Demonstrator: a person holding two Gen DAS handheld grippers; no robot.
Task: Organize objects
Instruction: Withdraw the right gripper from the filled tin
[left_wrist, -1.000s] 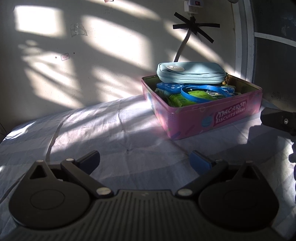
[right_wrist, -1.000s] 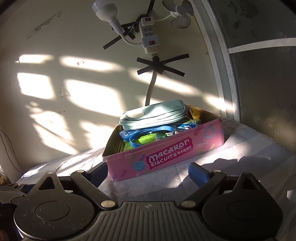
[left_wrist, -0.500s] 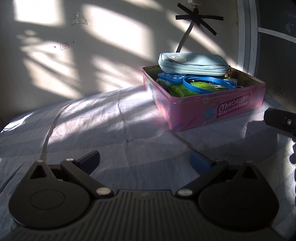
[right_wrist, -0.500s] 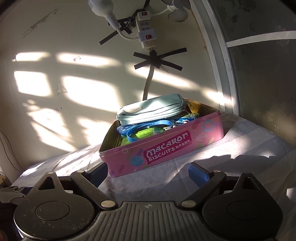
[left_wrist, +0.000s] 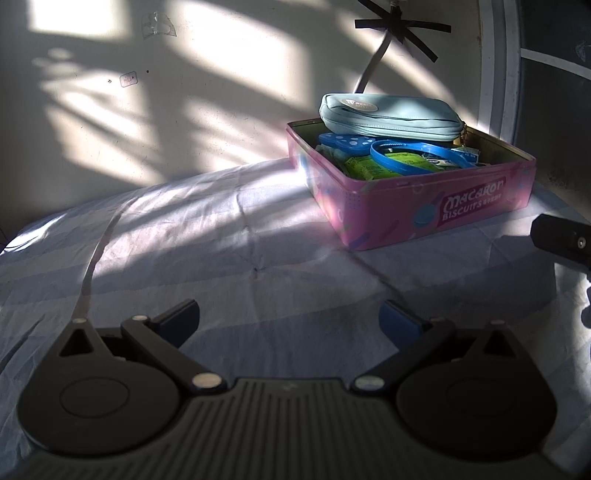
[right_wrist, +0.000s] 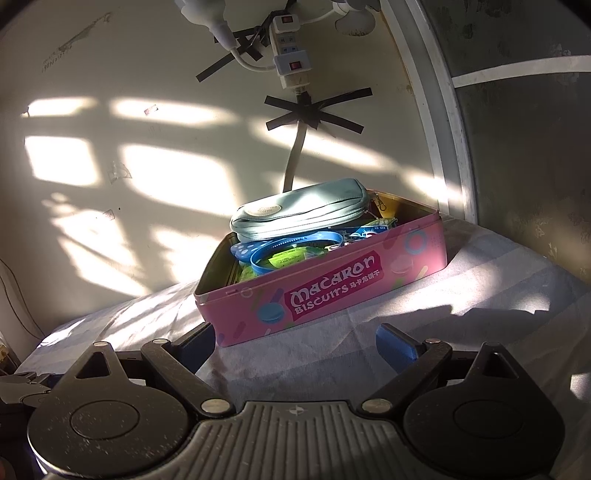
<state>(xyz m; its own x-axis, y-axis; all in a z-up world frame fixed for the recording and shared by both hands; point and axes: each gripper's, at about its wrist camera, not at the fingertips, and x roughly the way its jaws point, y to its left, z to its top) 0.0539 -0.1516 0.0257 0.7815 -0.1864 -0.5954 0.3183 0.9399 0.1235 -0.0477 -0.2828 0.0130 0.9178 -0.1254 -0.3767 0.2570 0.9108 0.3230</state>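
A pink Macaron Biscuits tin (left_wrist: 424, 206) (right_wrist: 332, 291) stands open on the striped cloth near the wall. A pale blue zip pouch (left_wrist: 388, 116) (right_wrist: 303, 212) lies across its back. Under the pouch sit a blue hoop band (left_wrist: 413, 155) (right_wrist: 295, 245), green packets (left_wrist: 373, 166) and a blue dotted item (left_wrist: 343, 142). My left gripper (left_wrist: 290, 319) is open and empty, well short of the tin and to its left. Just in front of the tin, my right gripper (right_wrist: 295, 339) is open and empty too. Part of the right gripper shows at the left wrist view's right edge.
The cloth (left_wrist: 166, 240) covers the whole surface up to a cream wall. A power strip (right_wrist: 291, 62) is taped to the wall above the tin, its cable (right_wrist: 295, 158) dropping behind it. A white frame (right_wrist: 439, 129) and dark panel lie to the right.
Both grippers have tilted and shifted slightly, so the tin sits a little lower in the right wrist view and further right in the left. Neither gripper's jaws moved.
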